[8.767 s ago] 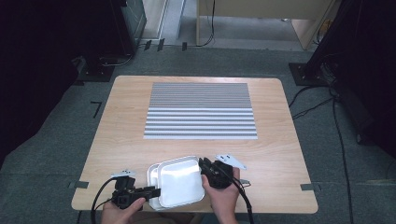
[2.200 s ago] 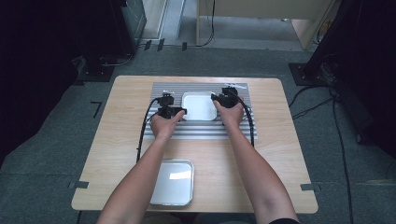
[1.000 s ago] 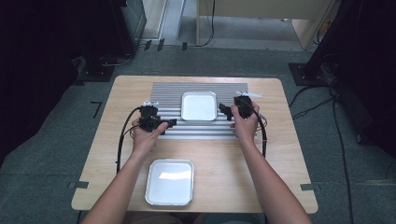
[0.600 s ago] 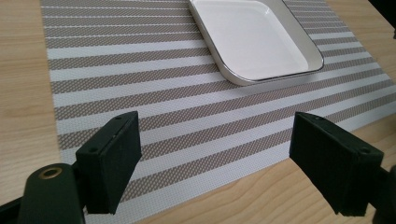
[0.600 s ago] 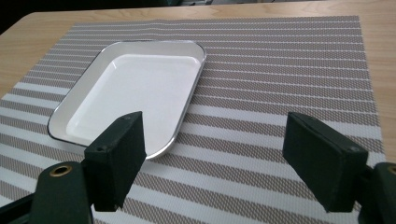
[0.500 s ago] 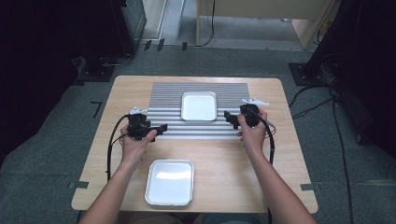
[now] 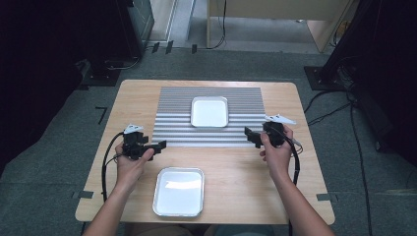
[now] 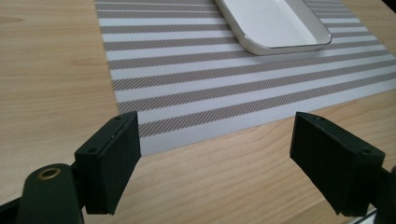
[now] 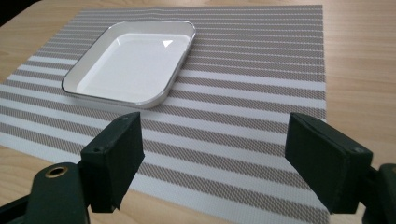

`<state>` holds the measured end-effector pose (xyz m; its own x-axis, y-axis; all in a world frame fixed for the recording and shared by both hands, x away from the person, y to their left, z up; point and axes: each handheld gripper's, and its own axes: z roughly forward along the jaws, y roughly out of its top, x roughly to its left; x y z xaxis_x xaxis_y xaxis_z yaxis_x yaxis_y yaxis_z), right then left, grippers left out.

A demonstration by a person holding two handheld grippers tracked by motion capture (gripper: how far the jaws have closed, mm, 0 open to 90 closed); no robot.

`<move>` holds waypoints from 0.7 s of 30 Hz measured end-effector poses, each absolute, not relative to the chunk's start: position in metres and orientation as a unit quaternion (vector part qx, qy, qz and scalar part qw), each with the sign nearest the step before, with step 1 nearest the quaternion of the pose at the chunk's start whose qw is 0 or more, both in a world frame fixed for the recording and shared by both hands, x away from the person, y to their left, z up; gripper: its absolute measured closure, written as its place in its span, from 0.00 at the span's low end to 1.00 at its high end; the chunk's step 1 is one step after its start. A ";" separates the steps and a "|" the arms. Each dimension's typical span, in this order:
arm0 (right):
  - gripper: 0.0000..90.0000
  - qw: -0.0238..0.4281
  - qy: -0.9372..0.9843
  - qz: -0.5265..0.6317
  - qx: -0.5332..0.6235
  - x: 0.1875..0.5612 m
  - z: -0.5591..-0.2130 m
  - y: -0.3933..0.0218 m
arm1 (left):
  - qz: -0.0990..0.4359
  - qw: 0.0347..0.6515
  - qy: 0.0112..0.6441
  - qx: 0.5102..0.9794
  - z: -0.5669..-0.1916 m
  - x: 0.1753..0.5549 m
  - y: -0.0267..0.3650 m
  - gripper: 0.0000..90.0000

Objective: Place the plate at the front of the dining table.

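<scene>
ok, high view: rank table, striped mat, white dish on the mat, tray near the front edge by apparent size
1. Table, largest by far.
2. Striped mat.
3. Tray.
4. White dish.
The tray looks a bit larger than the dish, but it lies nearer the camera, so their true order is unsure.

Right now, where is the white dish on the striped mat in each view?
High view: white dish sits at top centre of the striped mat.
Left gripper view: dish at the top edge, right of centre, partly cropped.
Right gripper view: dish upper left, whole.
Shared landmark: the mat's stripes.
</scene>
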<state>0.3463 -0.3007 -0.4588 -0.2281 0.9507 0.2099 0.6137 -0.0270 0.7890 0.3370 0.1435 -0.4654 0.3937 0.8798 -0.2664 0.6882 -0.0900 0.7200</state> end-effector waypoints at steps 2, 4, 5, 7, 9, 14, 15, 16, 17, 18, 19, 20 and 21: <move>0.22 0.207 0.668 0.406 0.589 0.337 -0.461 -0.305 | 0.118 0.404 0.546 0.724 -0.468 0.329 0.154 0.18; 0.22 0.209 0.668 0.405 0.589 0.331 -0.463 -0.308 | 0.122 0.405 0.549 0.721 -0.470 0.323 0.163 0.18; 0.22 0.210 0.668 0.403 0.589 0.328 -0.464 -0.310 | 0.121 0.406 0.553 0.718 -0.470 0.321 0.167 0.18; 0.22 0.207 0.666 0.404 0.592 0.321 -0.466 -0.312 | 0.122 0.407 0.557 0.713 -0.472 0.316 0.175 0.18; 0.22 0.208 0.666 0.404 0.592 0.316 -0.468 -0.314 | 0.124 0.407 0.560 0.711 -0.473 0.311 0.181 0.18; 0.22 0.217 0.672 0.390 0.592 0.300 -0.476 -0.320 | 0.131 0.398 0.561 0.714 -0.483 0.297 0.190 0.18; 0.22 0.215 0.671 0.390 0.592 0.298 -0.477 -0.322 | 0.130 0.396 0.562 0.715 -0.484 0.295 0.192 0.18; 0.22 0.214 0.670 0.391 0.593 0.296 -0.478 -0.324 | 0.130 0.394 0.564 0.714 -0.487 0.293 0.193 0.18; 0.22 0.214 0.669 0.391 0.595 0.294 -0.479 -0.326 | 0.129 0.394 0.566 0.713 -0.489 0.291 0.195 0.18; 0.22 0.213 0.667 0.391 0.598 0.291 -0.480 -0.328 | 0.128 0.393 0.568 0.712 -0.490 0.289 0.197 0.18; 0.22 0.213 0.666 0.391 0.599 0.288 -0.481 -0.330 | 0.129 0.392 0.569 0.712 -0.492 0.286 0.199 0.18; 0.22 0.214 0.664 0.391 0.600 0.284 -0.482 -0.333 | 0.129 0.391 0.569 0.711 -0.493 0.285 0.200 0.18; 0.23 0.217 0.663 0.391 0.601 0.281 -0.483 -0.336 | 0.128 0.392 0.570 0.711 -0.493 0.283 0.201 0.18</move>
<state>0.2808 -0.3357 -0.4831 -0.1837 0.9660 0.1817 0.6269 -0.0272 0.7786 0.2834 0.2014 -0.4934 0.3179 0.9107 -0.2638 0.7095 -0.0440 0.7033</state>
